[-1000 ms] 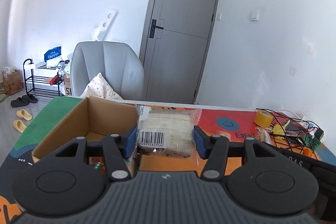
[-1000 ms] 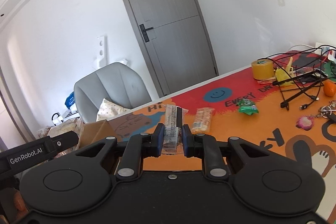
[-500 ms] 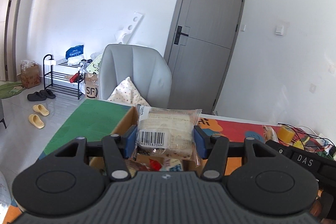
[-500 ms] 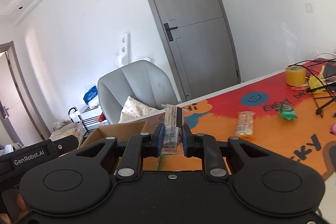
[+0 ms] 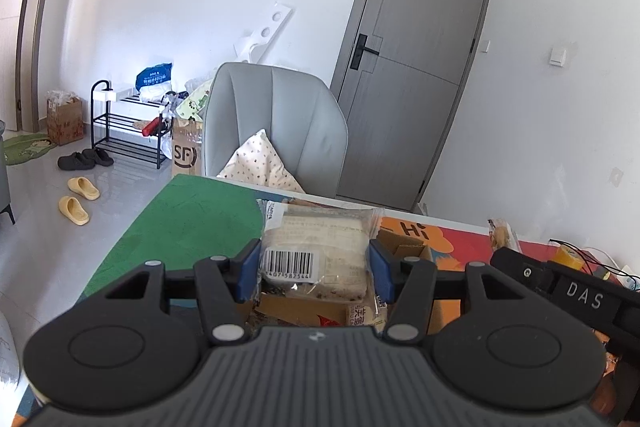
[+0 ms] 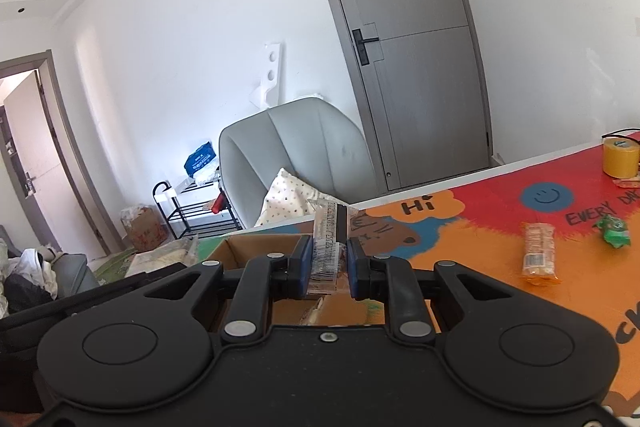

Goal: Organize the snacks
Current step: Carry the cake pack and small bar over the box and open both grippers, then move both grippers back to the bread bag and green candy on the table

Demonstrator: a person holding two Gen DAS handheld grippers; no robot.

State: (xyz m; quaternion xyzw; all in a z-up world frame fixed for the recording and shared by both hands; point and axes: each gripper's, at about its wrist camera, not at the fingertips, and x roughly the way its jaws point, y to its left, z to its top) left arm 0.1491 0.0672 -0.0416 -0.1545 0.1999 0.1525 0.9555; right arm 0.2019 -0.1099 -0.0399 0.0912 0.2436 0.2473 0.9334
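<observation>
Cardboard of the open box (image 6: 256, 247) is mostly hidden behind both grippers. Left gripper (image 5: 314, 269) clamps a clear snack pack (image 5: 320, 247) flat between its blue pads, above the box; right gripper (image 6: 329, 261) pinches a thin packet (image 6: 329, 243) edge-on near the table's (image 6: 480, 267) far edge.

Left hand-held gripper (image 5: 314, 269): matte black body, ribbed grey plate at 6 o'clock, two round discs at 8 and 4 o'clock, silver screws on black linkage arms, blue pads (image 5: 248, 269). Right hand-held gripper (image 6: 329, 263): all black, smooth centre plate, matching discs, silver screws, blue pads (image 6: 303, 261).
</observation>
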